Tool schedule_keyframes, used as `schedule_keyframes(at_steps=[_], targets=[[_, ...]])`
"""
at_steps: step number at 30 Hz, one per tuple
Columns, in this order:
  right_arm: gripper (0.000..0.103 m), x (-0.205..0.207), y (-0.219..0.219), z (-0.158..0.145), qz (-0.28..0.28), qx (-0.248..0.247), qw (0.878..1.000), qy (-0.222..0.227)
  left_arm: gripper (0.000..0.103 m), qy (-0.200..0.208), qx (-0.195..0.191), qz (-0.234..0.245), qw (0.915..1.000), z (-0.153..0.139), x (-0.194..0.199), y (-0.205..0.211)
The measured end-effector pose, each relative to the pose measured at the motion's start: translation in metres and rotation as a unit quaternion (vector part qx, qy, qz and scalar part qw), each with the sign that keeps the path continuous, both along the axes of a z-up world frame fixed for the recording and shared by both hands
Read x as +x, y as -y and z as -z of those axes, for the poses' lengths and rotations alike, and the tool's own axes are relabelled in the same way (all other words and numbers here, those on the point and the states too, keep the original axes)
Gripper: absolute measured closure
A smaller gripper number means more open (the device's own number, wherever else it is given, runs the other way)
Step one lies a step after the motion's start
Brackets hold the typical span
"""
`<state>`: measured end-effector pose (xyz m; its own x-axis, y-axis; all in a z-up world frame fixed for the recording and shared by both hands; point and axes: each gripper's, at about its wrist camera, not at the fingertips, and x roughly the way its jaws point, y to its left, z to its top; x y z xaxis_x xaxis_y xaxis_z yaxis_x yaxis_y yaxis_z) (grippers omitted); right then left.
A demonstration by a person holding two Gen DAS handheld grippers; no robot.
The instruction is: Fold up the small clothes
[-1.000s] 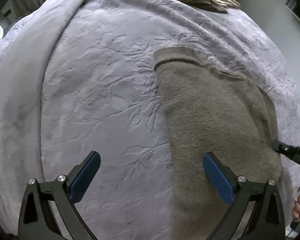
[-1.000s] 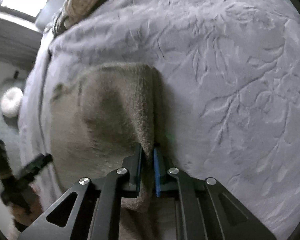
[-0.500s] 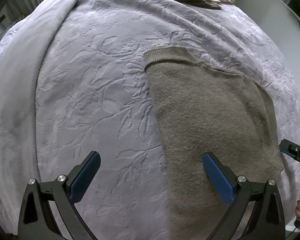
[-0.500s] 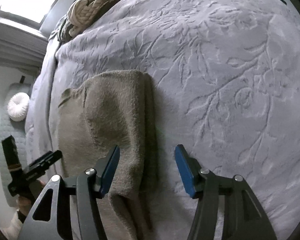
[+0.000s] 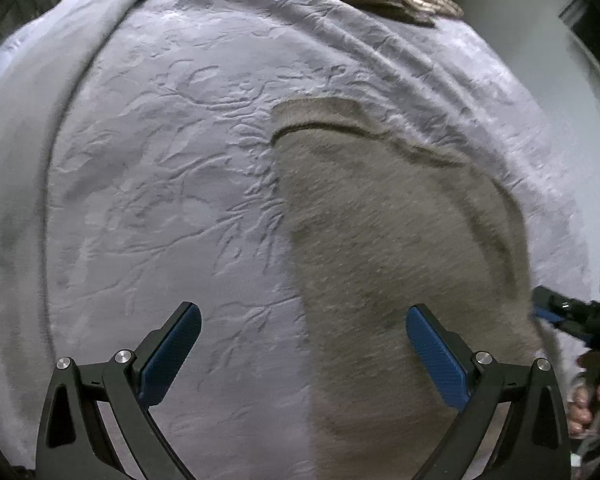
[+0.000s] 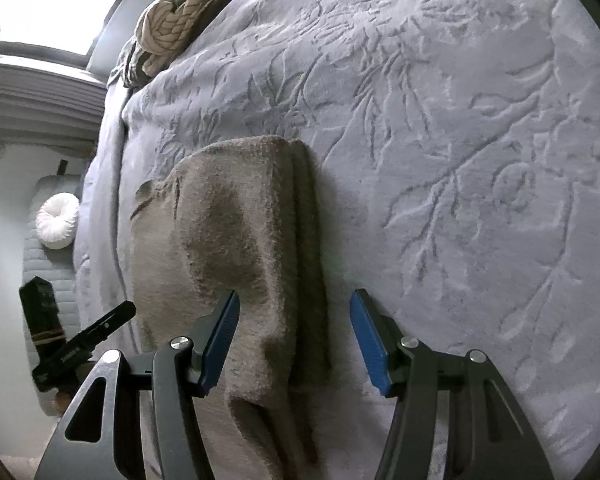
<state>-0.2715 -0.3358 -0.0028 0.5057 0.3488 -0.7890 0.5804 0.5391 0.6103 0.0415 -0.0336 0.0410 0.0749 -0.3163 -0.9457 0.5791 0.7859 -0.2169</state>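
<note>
Pale lavender bedding with an embossed leaf pattern covers the bed [image 5: 148, 184], and a folded grey-brown knit garment [image 5: 380, 240] lies flat on it. A heap of cream cable-knit clothes [image 6: 172, 24] sits at the bed's far edge, partly cut off by the frame in the left wrist view. Beyond the bed, a window [image 6: 56, 12] glares white, and a round white cushion [image 6: 57, 221] rests on a quilted seat.

The garment's near end runs out of both frames, so its full length cannot be seen. Its long axis runs away from the cameras, ribbed hem at the far end. In the right wrist view its right side shows stacked folded layers.

The left gripper [image 5: 302, 346] hovers with fingers spread wide, straddling the garment's left edge and pressing nothing. The right gripper [image 6: 294, 338] has just opened its fingers; the folded right edge lies between them, ungripped. From the left view the right gripper is blurred and mostly cut off at the frame edge.
</note>
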Motion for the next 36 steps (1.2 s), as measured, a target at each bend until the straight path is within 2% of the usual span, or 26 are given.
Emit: schedule_keyframes(at_steps=[3,9,10,13,17,21,25,27,28,30,33,36], targets=[[0.041,0.003,0.003,0.006,-0.010,0.028,1.000,0.011,0.000,-0.011,-0.022,0.012,0.9996,0.001,0.004,0.000],[0.041,0.011,0.006,0.020,-0.032,0.060,0.997,0.019,0.000,-0.092,-0.057,0.058,0.9924,0.024,0.005,0.013],[0.037,0.013,0.007,0.024,-0.038,0.071,0.997,0.021,0.000,-0.106,-0.062,0.062,0.9905,0.030,0.004,0.017],[0.036,0.022,0.006,0.030,-0.056,0.092,0.994,0.031,0.000,-0.127,-0.073,0.067,0.9869,0.041,0.000,0.029],[0.034,0.041,-0.001,0.035,-0.087,0.108,0.989,0.044,0.000,-0.126,-0.074,0.070,0.9868,0.046,-0.007,0.044],[0.034,0.065,-0.013,0.043,-0.108,0.139,0.982,0.070,0.000,-0.124,-0.074,0.053,0.9882,0.051,-0.007,0.054],[0.036,0.080,-0.027,0.048,-0.109,0.144,0.981,0.068,0.000,-0.114,-0.071,0.049,0.9897,0.050,-0.009,0.054],[0.053,0.081,-0.030,0.045,-0.105,0.136,0.983,0.061,0.009,-0.099,-0.061,0.049,0.9920,0.046,-0.011,0.054],[0.067,0.080,-0.032,0.044,-0.101,0.136,0.984,0.056,0.013,-0.088,-0.058,0.051,0.9931,0.042,-0.014,0.054],[0.070,0.078,-0.034,0.042,-0.084,0.155,0.982,0.061,0.031,-0.078,-0.063,0.054,0.9935,0.035,-0.017,0.052],[0.071,0.077,-0.042,0.029,-0.068,0.172,0.980,0.081,0.049,-0.064,-0.070,0.062,0.9935,0.021,-0.020,0.047],[0.071,0.078,-0.051,0.017,-0.061,0.191,0.975,0.101,0.051,-0.067,-0.084,0.066,0.9920,0.007,-0.019,0.040]])
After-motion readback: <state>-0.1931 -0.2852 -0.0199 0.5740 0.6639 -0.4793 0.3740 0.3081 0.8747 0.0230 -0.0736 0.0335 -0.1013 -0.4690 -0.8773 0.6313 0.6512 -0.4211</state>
